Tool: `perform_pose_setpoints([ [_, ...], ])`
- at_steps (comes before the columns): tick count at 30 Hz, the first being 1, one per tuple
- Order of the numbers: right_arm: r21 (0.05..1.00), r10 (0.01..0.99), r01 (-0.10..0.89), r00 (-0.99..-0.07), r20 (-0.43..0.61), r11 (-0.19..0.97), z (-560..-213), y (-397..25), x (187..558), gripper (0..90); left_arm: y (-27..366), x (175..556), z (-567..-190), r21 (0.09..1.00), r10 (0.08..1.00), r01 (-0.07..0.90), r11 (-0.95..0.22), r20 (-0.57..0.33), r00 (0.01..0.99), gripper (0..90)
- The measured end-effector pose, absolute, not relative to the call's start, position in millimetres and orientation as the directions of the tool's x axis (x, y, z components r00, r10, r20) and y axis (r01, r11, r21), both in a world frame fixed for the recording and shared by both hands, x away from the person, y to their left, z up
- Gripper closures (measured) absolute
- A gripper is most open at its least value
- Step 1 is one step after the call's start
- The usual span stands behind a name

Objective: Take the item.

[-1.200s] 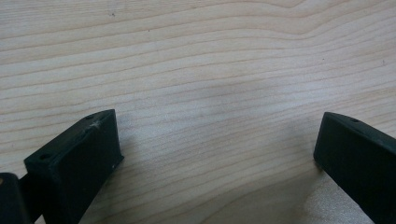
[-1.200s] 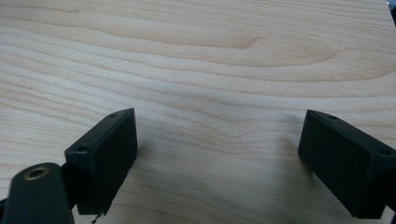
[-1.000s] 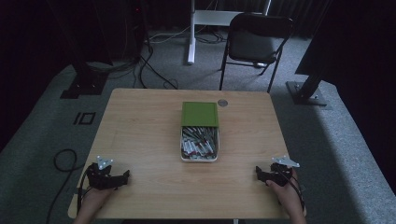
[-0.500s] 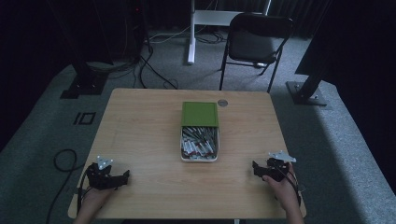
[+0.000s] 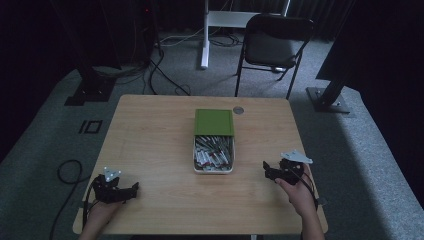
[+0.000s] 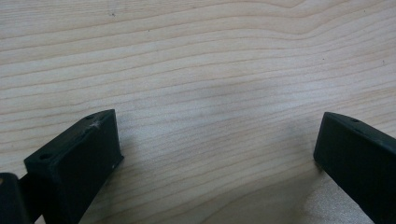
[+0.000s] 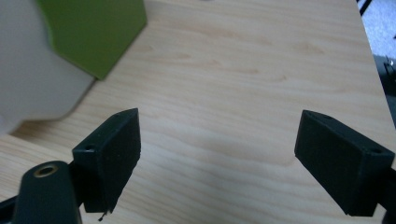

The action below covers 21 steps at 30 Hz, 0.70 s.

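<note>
I see both grippers low at the near edge of the worktop (image 5: pixel 150 130). Left gripper (image 5: pixel 131 190) sits at the near-left corner, jaws wide apart, nothing but bare wood between them. Right gripper (image 5: pixel 266 170) is at the near-right, just off the white box (image 5: pixel 213 170), jaws also wide apart and holding nothing. Box is mid-worktop, full of small parts, its green lid (image 5: pixel 214 122) covering the far half. Right gripper view: box and lid at upper left.
</note>
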State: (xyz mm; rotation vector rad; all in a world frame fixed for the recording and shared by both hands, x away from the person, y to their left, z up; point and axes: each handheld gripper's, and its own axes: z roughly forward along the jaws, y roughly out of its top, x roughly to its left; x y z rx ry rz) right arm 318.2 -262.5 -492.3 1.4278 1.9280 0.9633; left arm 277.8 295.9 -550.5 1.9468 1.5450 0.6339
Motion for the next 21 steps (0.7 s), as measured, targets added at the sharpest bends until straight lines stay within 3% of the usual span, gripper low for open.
perform_pose_setpoints([
  [21, 0.85, 0.911, 0.467, -0.411, -0.038, 0.246, -452.1, -218.6, 321.8, 18.3, 295.8, 277.8, -550.5, 0.688, 0.975, 0.705, -0.169, 0.015, 0.22, 1.3],
])
